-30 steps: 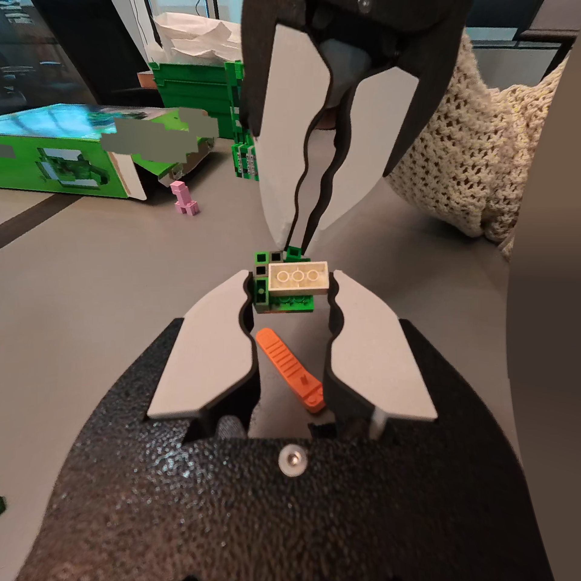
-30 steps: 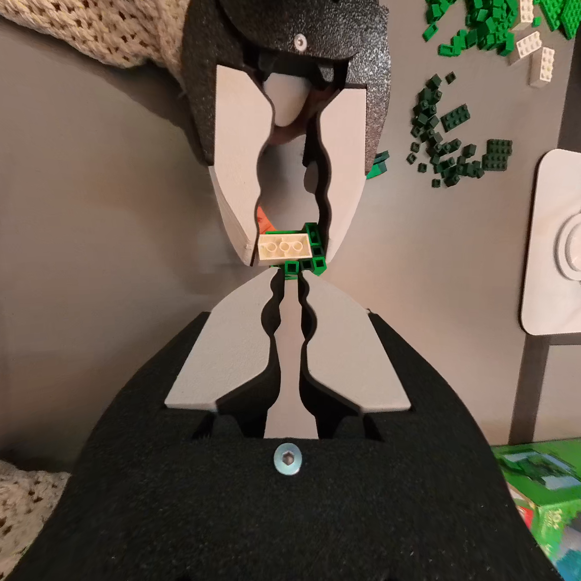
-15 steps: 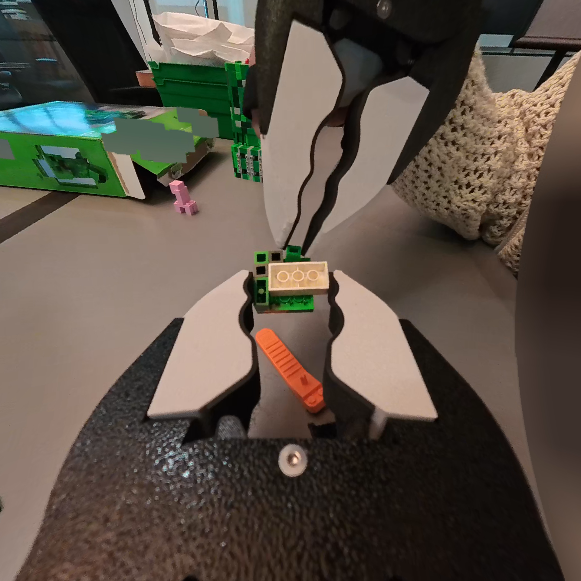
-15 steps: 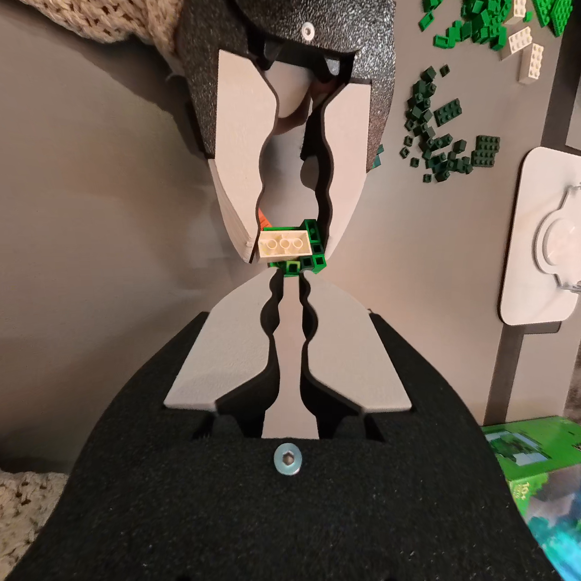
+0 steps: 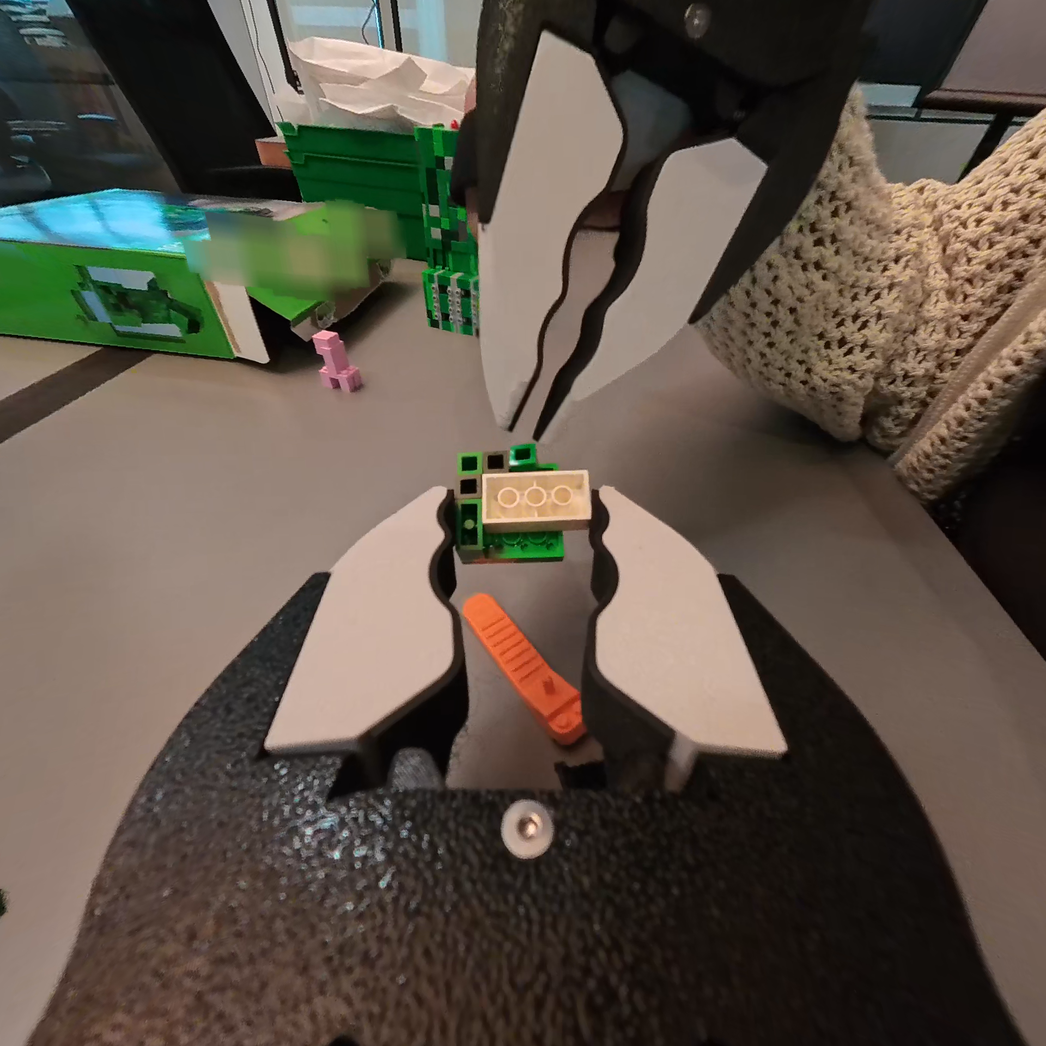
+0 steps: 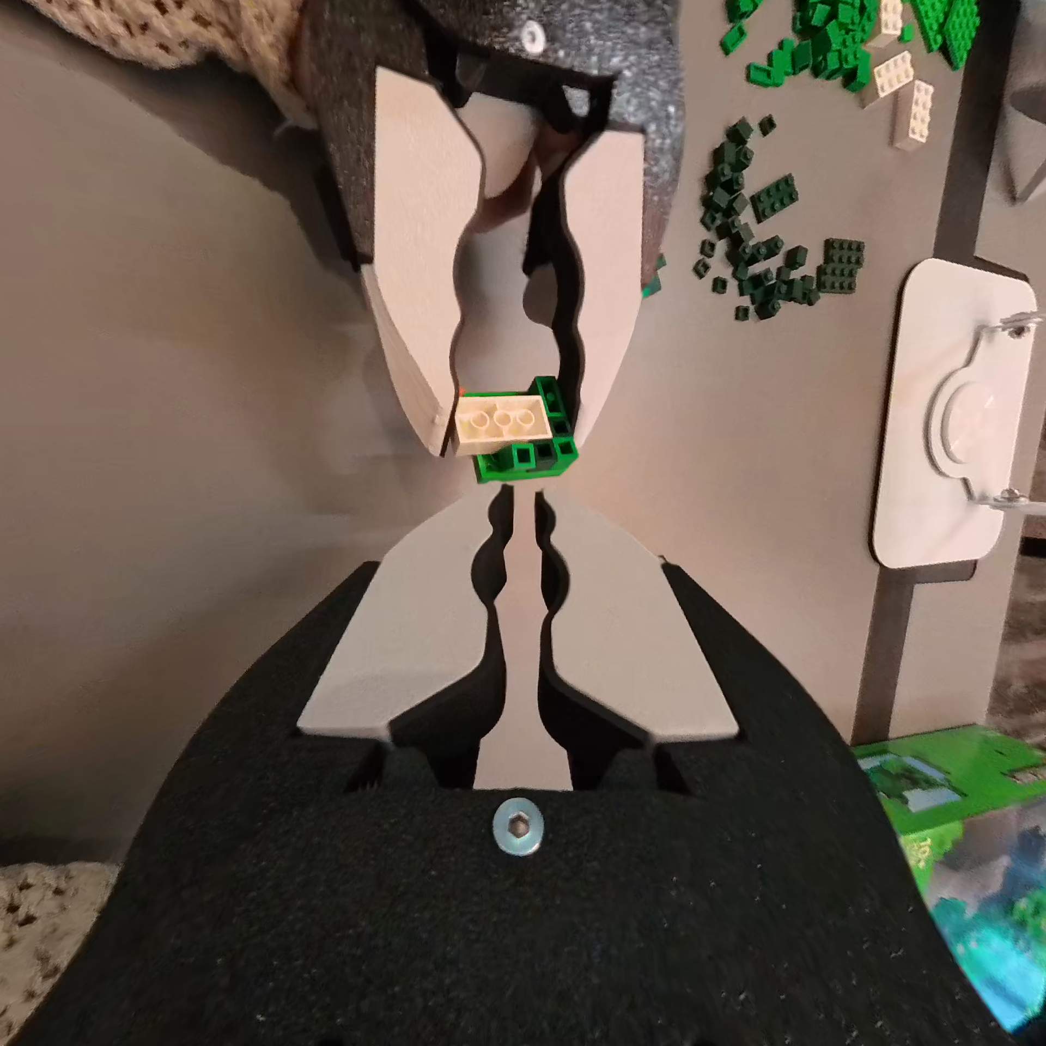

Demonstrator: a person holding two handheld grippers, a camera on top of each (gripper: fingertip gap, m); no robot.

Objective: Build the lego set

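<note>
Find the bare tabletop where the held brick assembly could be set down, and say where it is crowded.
Free: the grey stretch left of the left gripper, before the pink figure. Crowded: the dark green brick pile, and under the assembly, where the orange brick separator lies.

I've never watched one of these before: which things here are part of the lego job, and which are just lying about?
In the job:
- sub-assembly, clamped in the left gripper
- right gripper, nearly closed, empty, just clear of it
- loose bricks
- orange separator

Lying about:
- green box
- pink figure
- knitted fabric
- white plate
</note>
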